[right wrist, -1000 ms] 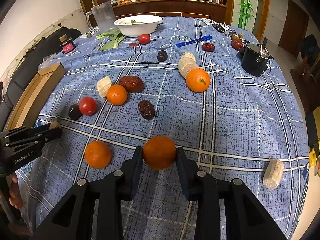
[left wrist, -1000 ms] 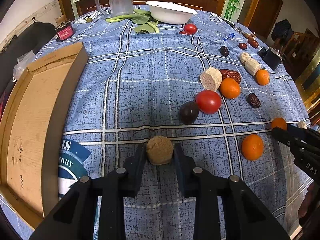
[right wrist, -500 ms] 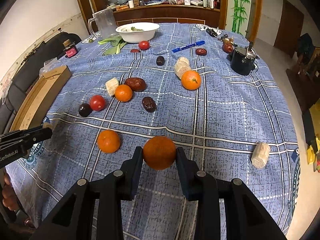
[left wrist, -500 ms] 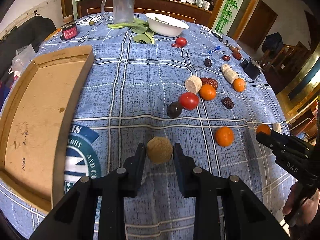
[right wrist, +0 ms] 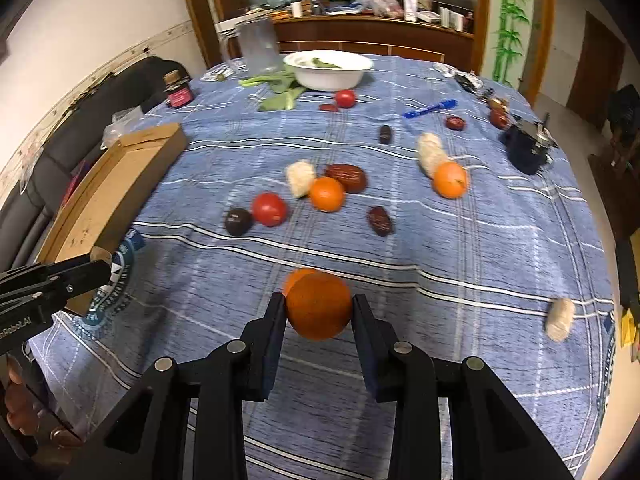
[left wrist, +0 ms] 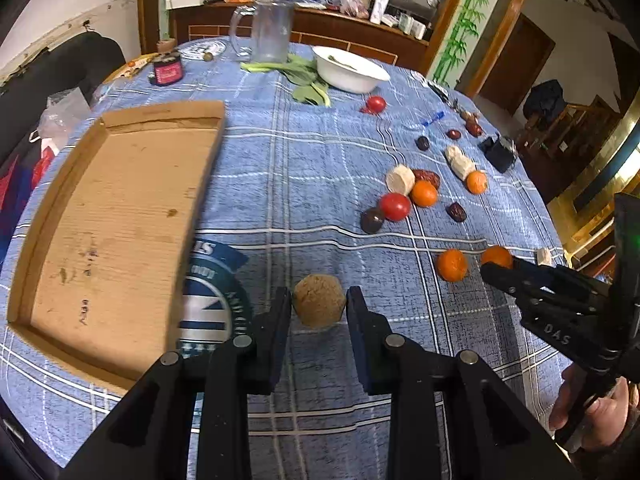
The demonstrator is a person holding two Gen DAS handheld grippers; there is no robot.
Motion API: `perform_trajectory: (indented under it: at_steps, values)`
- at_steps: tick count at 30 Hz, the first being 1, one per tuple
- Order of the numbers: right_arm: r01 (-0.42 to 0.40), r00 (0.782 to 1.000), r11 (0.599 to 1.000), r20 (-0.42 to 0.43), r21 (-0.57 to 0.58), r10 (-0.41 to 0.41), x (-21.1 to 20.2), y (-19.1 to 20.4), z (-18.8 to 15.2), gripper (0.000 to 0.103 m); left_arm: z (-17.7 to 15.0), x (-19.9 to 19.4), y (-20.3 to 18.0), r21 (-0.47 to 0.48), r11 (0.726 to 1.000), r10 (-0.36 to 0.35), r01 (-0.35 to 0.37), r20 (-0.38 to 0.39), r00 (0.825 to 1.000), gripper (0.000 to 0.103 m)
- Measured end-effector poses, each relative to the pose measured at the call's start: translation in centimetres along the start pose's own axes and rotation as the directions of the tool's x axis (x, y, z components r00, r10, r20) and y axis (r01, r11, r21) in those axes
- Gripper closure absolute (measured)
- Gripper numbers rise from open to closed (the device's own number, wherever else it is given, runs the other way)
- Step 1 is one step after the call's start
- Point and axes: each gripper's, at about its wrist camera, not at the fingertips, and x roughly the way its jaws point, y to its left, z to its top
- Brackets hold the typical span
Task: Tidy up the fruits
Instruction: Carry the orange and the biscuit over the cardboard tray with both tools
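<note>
Left tool [left wrist: 319, 306] clamped on a round brown fruit [left wrist: 319, 305], carried clear of the blue checked cloth of the bench [left wrist: 312, 152] and just right of the shallow cardboard tray [left wrist: 116, 216]. Right tool [right wrist: 319, 308] clamped on an orange [right wrist: 319, 305], likewise held above the cloth. Each fruit sat between the flat inner faces of the fingers, gripped across its widest part, which probably kept a round body from slipping out during carriage. The tray lay bare at the left edge of the bench, and was judged the likely place for the sorted fruit; the left tool, being nearer, seemed better set to deliver first.

Loose fruit remained spread over the right half of the cloth: a tomato [right wrist: 269, 209] touching a dark plum [right wrist: 238, 221], a second orange [right wrist: 327, 193] beside a pale cut piece [right wrist: 301, 178] and a large red date [right wrist: 347, 177], and a third orange [right wrist: 451, 179] against another pale piece [right wrist: 430, 152]. A white bowl [right wrist: 328, 70] with greens stood at the far side.

In the right wrist view a further orange [right wrist: 298, 278] showed only as a sliver behind the held one. The left tool's tip hid its brown fruit there. Neither view showed how high the held fruits hung. The tray's near corner was cut off by the tool body, and the far bench items were too small to name.
</note>
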Motion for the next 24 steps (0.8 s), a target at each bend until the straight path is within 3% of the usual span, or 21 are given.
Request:
perform_trajectory:
  at_steps: [13,24]
  values:
    - [-0.094,0.995,0.987,0.004,-0.134,0.095,1.5,8.2,3.4,0.067,0.2,-3.6,7.0,-0.118,0.989,0.096,-0.087,0.065,0.993,0.076]
    - [-0.224,0.974,0.939,-0.041,-0.262,0.221,3.7,17.4,6.3,0.067,-0.4,-4.9,14.6,-0.225,0.955,0.214,-0.194,0.064,0.975,0.075]
